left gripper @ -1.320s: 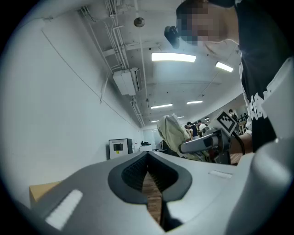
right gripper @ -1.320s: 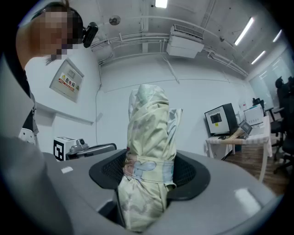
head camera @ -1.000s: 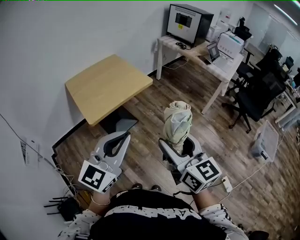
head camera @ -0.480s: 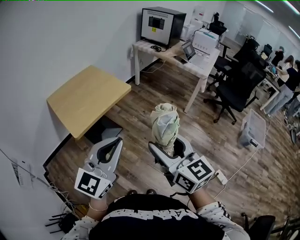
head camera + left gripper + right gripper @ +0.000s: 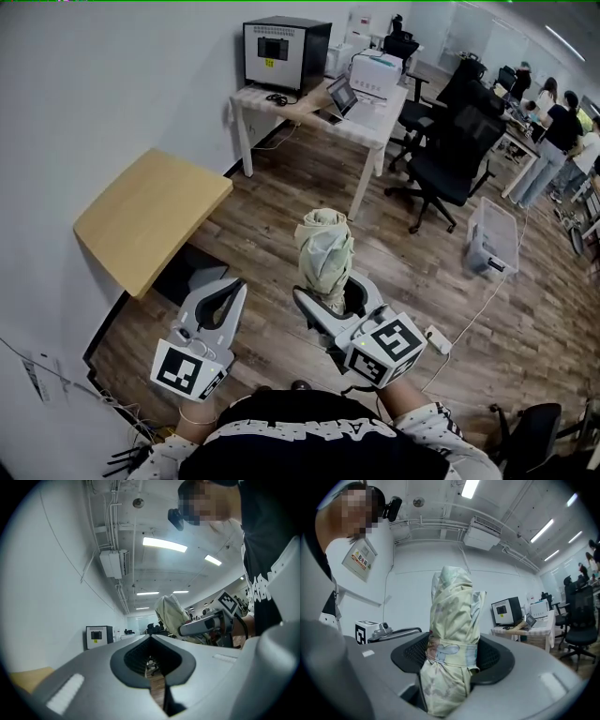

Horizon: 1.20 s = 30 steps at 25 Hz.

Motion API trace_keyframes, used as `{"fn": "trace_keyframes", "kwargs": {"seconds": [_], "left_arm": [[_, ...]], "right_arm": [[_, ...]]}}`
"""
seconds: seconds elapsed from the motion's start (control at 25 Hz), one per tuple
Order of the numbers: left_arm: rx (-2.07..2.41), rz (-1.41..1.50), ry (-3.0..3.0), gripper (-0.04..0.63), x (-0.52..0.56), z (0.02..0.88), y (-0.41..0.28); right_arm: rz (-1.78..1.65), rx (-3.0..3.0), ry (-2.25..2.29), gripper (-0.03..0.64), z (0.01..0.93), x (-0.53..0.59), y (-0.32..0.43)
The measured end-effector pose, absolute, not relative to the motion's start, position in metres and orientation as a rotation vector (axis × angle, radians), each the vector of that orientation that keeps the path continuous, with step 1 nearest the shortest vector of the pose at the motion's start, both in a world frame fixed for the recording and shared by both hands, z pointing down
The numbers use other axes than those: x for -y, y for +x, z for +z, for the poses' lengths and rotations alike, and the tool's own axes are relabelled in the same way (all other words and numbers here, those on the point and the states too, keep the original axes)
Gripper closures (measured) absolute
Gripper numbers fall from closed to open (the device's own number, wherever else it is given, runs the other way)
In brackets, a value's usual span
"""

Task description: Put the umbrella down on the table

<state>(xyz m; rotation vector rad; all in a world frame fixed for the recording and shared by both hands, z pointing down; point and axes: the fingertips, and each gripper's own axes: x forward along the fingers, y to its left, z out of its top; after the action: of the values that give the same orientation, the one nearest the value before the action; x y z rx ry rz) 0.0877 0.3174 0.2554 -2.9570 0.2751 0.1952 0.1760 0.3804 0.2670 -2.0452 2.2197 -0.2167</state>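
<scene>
Bright, even light from ceiling strips point(image 5: 164, 544); fisheye edges bend and darken.

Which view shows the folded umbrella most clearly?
The right gripper view: the umbrella stands large and central, with its strap visible. The head view shows it smaller, from above; the left gripper view shows only its side.

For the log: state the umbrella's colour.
Pale yellow-green umbrella, best in the right gripper view.

Umbrella point(image 5: 325, 246): folded, pale yellow-green, strap-tied. Upright between right gripper point(image 5: 336, 296) jaws, clamped at strap, top protruding beyond. Wooden table point(image 5: 141, 214) well apart, ahead-left of jaws.
</scene>
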Motion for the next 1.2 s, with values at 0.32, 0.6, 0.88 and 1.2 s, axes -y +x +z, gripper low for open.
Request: {"fn": "trace_keyframes", "kwargs": {"seconds": [0.32, 0.6, 0.88, 1.2], "left_arm": [[-0.087, 0.234, -2.980, 0.598, -0.348, 0.256, 0.137], [0.085, 0.268, -2.981, 0.598, -0.390, 0.257, 0.188], [0.098, 0.265, -2.979, 0.598, -0.414, 0.261, 0.208], [-0.044, 0.215, -2.946, 0.598, -0.417, 0.265, 0.195]], "right_arm": [[-0.194, -2.104, -2.180, 0.322, 0.266, -0.419, 0.213], [-0.191, -2.002, -2.277, 0.322, 0.271, -0.463, 0.252], [-0.205, -1.991, -2.263, 0.322, 0.279, -0.484, 0.271], [-0.210, -2.081, -2.128, 0.322, 0.287, -0.479, 0.269]]}}
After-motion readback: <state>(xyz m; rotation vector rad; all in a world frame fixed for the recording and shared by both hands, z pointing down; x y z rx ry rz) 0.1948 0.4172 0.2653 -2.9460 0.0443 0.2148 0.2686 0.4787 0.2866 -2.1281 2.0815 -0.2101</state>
